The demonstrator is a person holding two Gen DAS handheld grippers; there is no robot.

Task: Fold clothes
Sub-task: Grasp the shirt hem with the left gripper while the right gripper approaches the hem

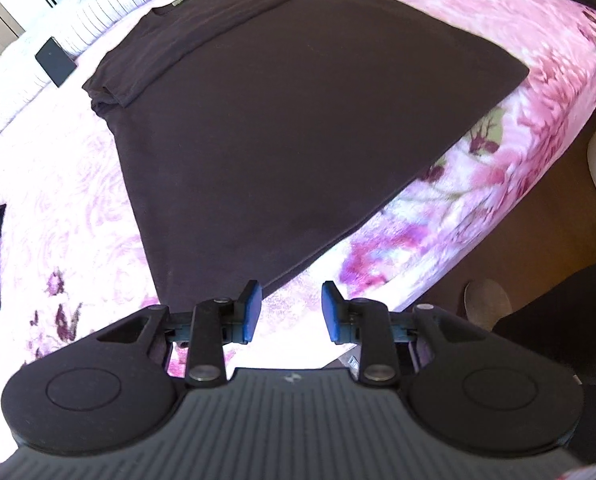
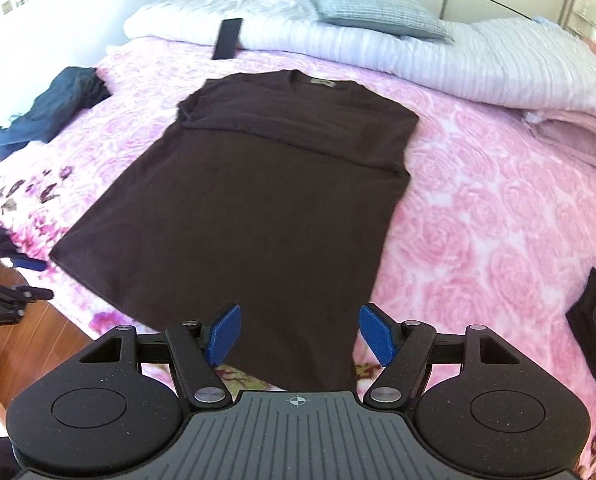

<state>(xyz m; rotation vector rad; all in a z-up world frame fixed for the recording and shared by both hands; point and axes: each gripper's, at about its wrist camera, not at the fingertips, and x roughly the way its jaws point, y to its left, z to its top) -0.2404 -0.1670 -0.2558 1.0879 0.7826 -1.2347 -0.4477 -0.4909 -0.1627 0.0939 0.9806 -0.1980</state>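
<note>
Dark brown shirt (image 2: 254, 200) lay flat on pink rose-print bedspread (image 2: 498, 220), neck label toward the pillows, hem toward the bed's foot edge. Sleeves were folded in across the chest, forming a band below the collar (fold line clear in both views). Hem corner on the left side reached the bed edge; right hem corner sat just ahead of right gripper (image 2: 297, 334).

Right gripper hovered over the hem, blue pads (image 2: 224, 334) spread wide, nothing between them; contact with the cloth could not be judged from this angle. Left gripper (image 1: 292, 312) was held near the left hem corner, its pads (image 1: 252, 312) likewise parted and empty, pink spread visible in the gap. Same gripper showed at the far left of the right wrist view (image 2: 26, 276), off the bed edge above wooden floor (image 2: 30, 344), apart from the shirt.

Elsewhere on bed: dark blue garment (image 2: 54, 108) crumpled near the left edge, well apart from the shirt; flat black device (image 2: 228, 38) resting against white striped duvet (image 2: 418, 52); grey-blue pillow (image 2: 378, 8) on top of the duvet; folded pink blanket (image 2: 570, 136) at right; dark clothing pile (image 2: 594, 320) at the right margin, partly cut off. A slipper (image 1: 488, 300) seen on the floor in the left wrist view
</note>
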